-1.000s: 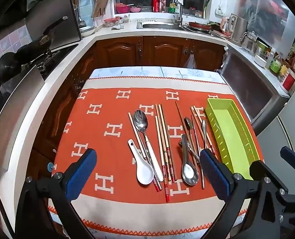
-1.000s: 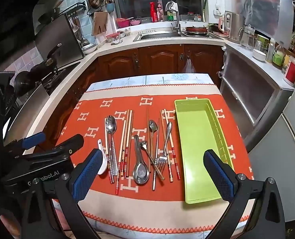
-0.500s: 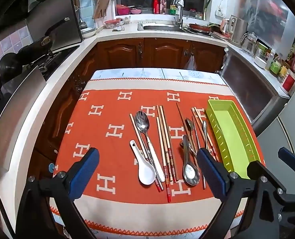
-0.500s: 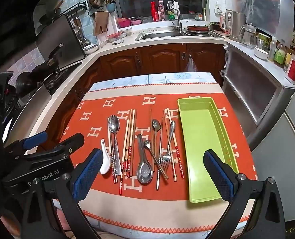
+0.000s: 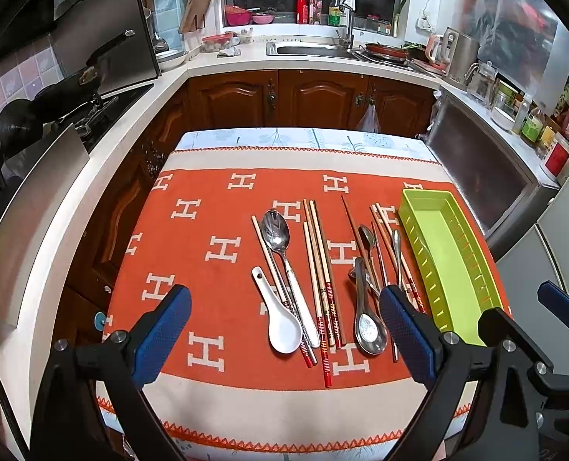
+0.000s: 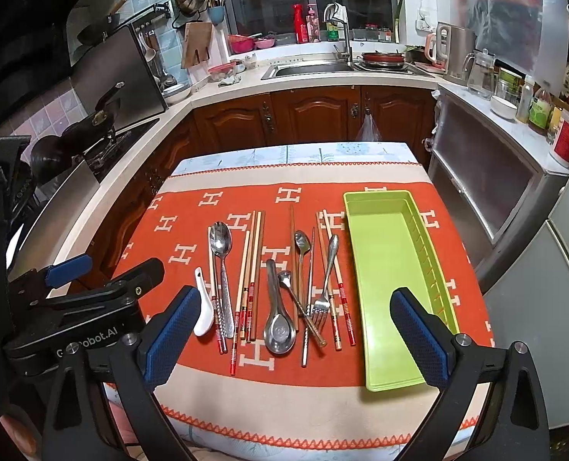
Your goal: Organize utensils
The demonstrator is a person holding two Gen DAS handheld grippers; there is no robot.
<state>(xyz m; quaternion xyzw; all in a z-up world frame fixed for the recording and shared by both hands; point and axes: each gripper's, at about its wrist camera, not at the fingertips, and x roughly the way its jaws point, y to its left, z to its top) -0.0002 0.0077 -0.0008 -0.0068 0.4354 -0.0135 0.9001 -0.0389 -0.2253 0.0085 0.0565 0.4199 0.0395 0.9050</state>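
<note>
Utensils lie in a row on an orange cloth: a white ceramic spoon, a large metal spoon, several chopsticks, more metal spoons and a fork. An empty green tray lies to their right; it also shows in the right wrist view. My left gripper is open and empty, above the near table edge before the utensils. My right gripper is open and empty, held before the fork and tray.
The table stands in a kitchen. A counter with stove and pans runs along the left, a sink at the back, a steel cabinet and fridge on the right. The left gripper's body shows at left in the right wrist view.
Both grippers have moved slightly forward toward the table; the utensils sit a little lower in both views. Jaws stay open. Nothing on the table has moved.
</note>
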